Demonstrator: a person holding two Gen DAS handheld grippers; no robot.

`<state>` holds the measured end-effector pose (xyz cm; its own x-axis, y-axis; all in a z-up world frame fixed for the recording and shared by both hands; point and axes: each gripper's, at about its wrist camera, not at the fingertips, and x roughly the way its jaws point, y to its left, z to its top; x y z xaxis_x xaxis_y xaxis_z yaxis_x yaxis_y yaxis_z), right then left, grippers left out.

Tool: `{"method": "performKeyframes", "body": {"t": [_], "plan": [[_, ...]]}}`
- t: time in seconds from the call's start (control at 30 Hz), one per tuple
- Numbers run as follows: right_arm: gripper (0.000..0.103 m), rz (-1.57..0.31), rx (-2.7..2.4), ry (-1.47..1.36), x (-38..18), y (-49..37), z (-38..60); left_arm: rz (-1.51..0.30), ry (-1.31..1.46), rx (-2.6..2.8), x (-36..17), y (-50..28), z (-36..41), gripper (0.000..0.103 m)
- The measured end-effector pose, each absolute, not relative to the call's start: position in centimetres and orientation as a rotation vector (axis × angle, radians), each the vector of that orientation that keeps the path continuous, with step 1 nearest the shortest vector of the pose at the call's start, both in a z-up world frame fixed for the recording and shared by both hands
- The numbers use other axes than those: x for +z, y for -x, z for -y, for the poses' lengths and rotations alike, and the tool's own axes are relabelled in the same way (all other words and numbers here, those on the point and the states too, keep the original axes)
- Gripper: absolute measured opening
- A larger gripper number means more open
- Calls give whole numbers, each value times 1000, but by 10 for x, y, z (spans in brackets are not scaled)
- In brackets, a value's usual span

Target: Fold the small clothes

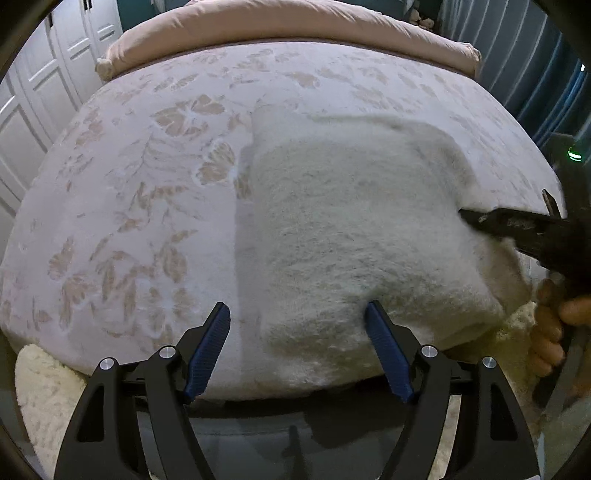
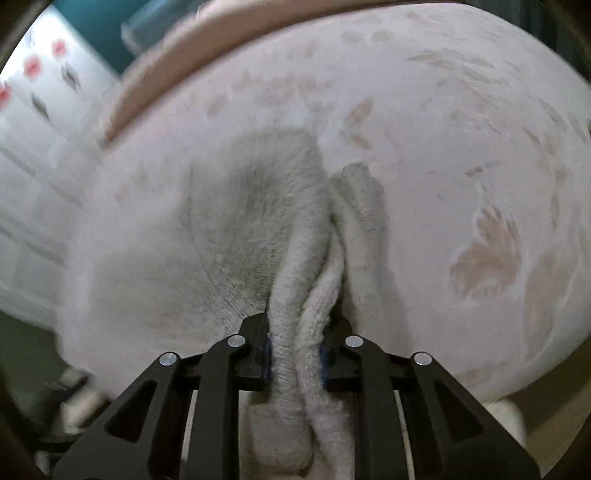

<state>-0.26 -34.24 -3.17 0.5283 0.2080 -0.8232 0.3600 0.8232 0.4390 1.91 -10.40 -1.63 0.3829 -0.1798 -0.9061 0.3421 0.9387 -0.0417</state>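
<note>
A white fluffy cloth (image 1: 354, 229) lies partly folded on the floral bedspread (image 1: 140, 206). My left gripper (image 1: 299, 314) is open and empty, just above the cloth's near edge at the front of the bed. My right gripper (image 2: 295, 354) is shut on a bunched edge of the cloth (image 2: 299, 295), with folds running up between its jaws. In the left wrist view the right gripper (image 1: 480, 219) reaches in from the right and holds the cloth's right edge, lifted a little.
A pink pillow (image 1: 280, 26) lies along the far end of the bed. White wardrobe doors (image 1: 44, 85) stand at the left and blue curtains (image 1: 546, 74) at the right. A cream shaggy rug (image 1: 48, 398) lies on the floor below the bed's near edge.
</note>
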Motion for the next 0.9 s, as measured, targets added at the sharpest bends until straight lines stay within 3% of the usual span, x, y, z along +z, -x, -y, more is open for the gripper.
{"method": "performKeyframes", "body": {"t": [0.07, 0.13, 0.2, 0.3, 0.4, 0.47, 0.53, 0.57, 0.73, 0.8, 0.9], "plan": [[27, -967, -93, -671, -8, 26, 345, -1106, -182, -325, -11, -15, 102, 74], [46, -943, -90, -666, 5, 45, 345, -1103, -166, -341, -4, -13, 96, 74], [47, -964, -67, -693, 7, 63, 344, -1106, -149, -372, 1, -9, 92, 74], [63, -1001, -48, -720, 0, 83, 335, -1134, -197, -437, -4, 2, 91, 75], [64, -1056, -45, -770, -21, 87, 328, -1159, -270, -443, -23, 12, 93, 75], [56, -1081, -42, -818, -34, 81, 325, -1188, -285, -443, -35, 10, 96, 75], [24, -1043, -10, -823, -23, 75, 321, -1175, -296, -431, -40, 5, 97, 75], [18, -998, -4, -798, -10, 73, 317, -1148, -305, -422, -39, 4, 97, 75], [11, -762, 86, -770, 58, 86, 317, -1139, -316, -369, -42, -6, 88, 66], [11, -829, 7, -708, 41, 86, 319, -1163, -330, -333, -52, -9, 83, 66], [9, -1087, -122, -768, -44, 85, 330, -1242, -242, -330, -64, -15, 72, 66]]}}
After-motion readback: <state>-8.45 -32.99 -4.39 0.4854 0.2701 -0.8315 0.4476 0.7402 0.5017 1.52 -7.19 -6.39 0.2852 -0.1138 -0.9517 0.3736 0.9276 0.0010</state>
